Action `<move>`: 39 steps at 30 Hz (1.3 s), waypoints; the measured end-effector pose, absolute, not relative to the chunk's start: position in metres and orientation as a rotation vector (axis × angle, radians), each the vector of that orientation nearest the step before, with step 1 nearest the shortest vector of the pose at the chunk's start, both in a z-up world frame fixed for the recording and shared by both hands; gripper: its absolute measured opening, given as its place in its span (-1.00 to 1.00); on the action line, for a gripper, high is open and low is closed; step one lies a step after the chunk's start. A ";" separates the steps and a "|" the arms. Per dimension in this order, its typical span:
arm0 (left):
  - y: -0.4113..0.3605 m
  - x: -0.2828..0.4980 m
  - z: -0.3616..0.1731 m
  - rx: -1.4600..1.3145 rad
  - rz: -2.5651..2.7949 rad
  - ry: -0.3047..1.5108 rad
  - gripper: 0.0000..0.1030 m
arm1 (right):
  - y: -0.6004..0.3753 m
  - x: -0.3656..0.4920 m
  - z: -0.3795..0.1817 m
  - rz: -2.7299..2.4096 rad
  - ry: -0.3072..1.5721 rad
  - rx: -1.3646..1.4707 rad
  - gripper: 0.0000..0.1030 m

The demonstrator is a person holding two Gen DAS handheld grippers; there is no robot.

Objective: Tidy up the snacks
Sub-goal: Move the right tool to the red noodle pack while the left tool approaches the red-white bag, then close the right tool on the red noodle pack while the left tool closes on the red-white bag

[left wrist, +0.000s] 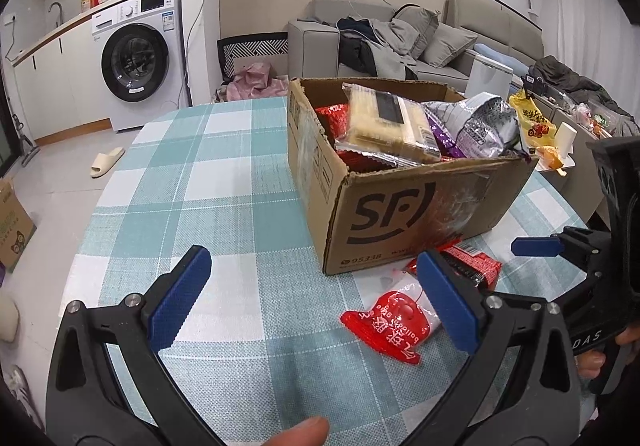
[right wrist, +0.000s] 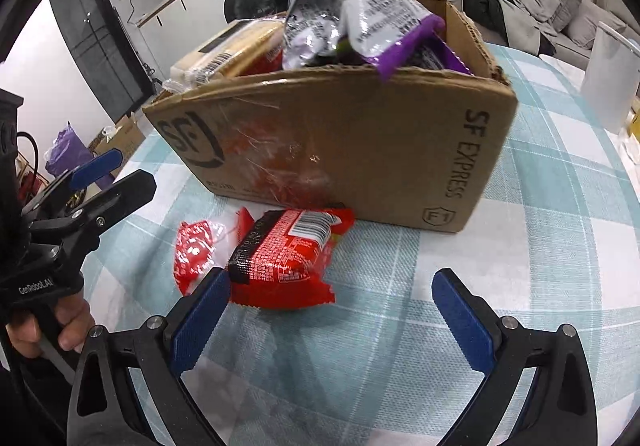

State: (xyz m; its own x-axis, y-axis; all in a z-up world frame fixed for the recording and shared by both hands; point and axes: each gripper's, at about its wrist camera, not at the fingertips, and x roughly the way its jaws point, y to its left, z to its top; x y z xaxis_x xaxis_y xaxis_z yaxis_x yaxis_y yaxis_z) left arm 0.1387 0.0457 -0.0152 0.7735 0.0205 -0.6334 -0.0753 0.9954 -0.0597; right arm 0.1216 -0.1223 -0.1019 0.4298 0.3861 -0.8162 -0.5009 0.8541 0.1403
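Two red snacks lie on the table by the full box; both of my grippers are spread wide and hold nothing.

My left view shows the whole small red packet (left wrist: 394,320), low and right, touching my left gripper's (left wrist: 314,300) right finger. My right view shows the red bag (right wrist: 286,260) whole, mid-frame, just past my right gripper's (right wrist: 332,318) left finger. The cardboard box (right wrist: 360,150) stands right behind. The checked table (left wrist: 224,166) is bare at left.

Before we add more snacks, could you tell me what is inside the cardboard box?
The cardboard box holds a pale wafer pack, a silver-purple bag and red packets. Whatever lies beneath them is covered.
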 end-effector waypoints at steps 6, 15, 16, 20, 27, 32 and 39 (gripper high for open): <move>0.043 0.144 -0.025 -0.076 0.036 0.717 0.99 | -0.129 0.124 -0.105 0.564 1.017 -0.159 0.99; 0.037 0.150 -0.036 -0.044 0.025 0.749 0.98 | -0.121 0.123 -0.111 0.578 0.973 -0.111 0.96; 0.037 0.150 -0.037 -0.042 0.029 0.751 0.98 | -0.120 0.123 -0.112 0.581 0.975 -0.112 0.95; 0.040 0.150 -0.038 -0.054 0.024 0.754 0.98 | -0.117 0.124 -0.116 0.582 0.972 -0.127 0.76; 0.037 0.151 -0.040 -0.042 0.010 0.768 0.98 | -0.117 0.116 -0.116 0.571 0.958 -0.145 0.54; 0.029 0.151 -0.044 -0.007 -0.010 0.785 0.98 | -0.115 0.113 -0.113 0.579 0.948 -0.167 0.41; 0.022 0.150 -0.046 0.018 -0.029 0.796 0.98 | -0.105 0.101 -0.114 0.611 0.937 -0.194 -0.04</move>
